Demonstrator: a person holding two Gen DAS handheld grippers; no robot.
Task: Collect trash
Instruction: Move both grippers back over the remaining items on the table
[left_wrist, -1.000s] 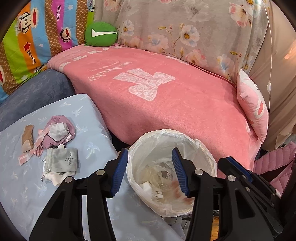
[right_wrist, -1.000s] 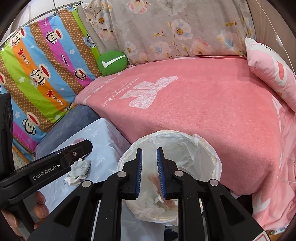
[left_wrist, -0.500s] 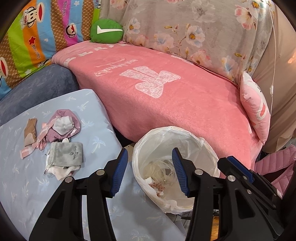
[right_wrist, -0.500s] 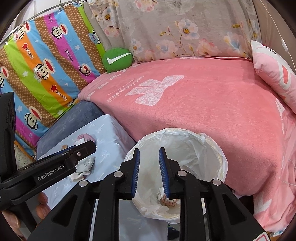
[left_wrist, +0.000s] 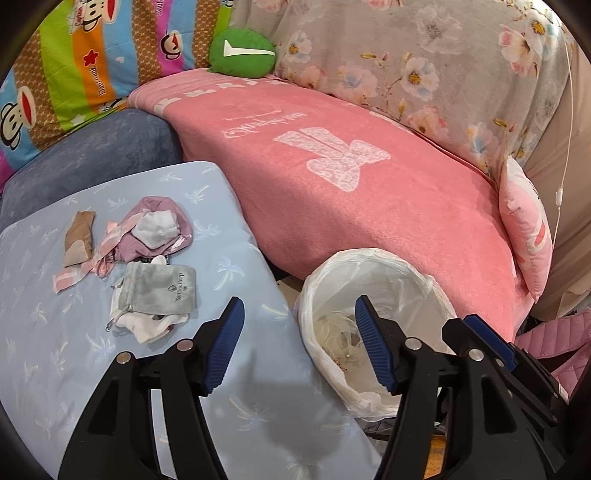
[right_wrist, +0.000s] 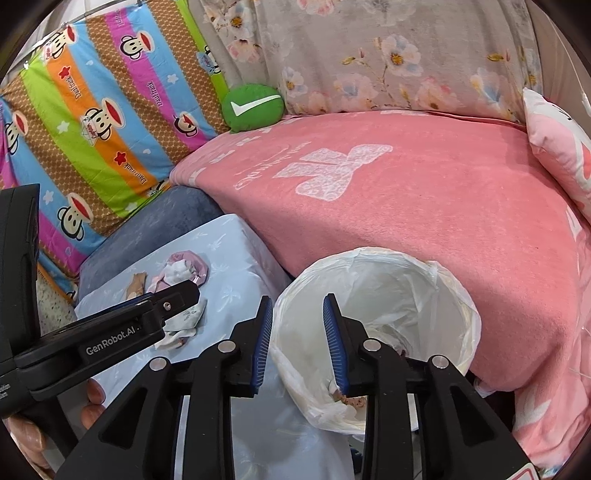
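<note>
i log: left gripper and right gripper jaws just opening, empty, over the plastic-lined bin rim beside the pink blanket; crumpled trash on pale-blue cloth.

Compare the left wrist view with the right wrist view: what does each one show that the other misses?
Only the left wrist view shows the grey drawstring pouch whole, lying on white scraps, and a quilted pink bag at its right edge. Only the right wrist view shows fingers of the hand gripping the left gripper's handle. Both show the lined trash bin against the pink blanket, the green cushion, the brown scrap, and both the left and right gripper open with nothing between the jaws.
</note>
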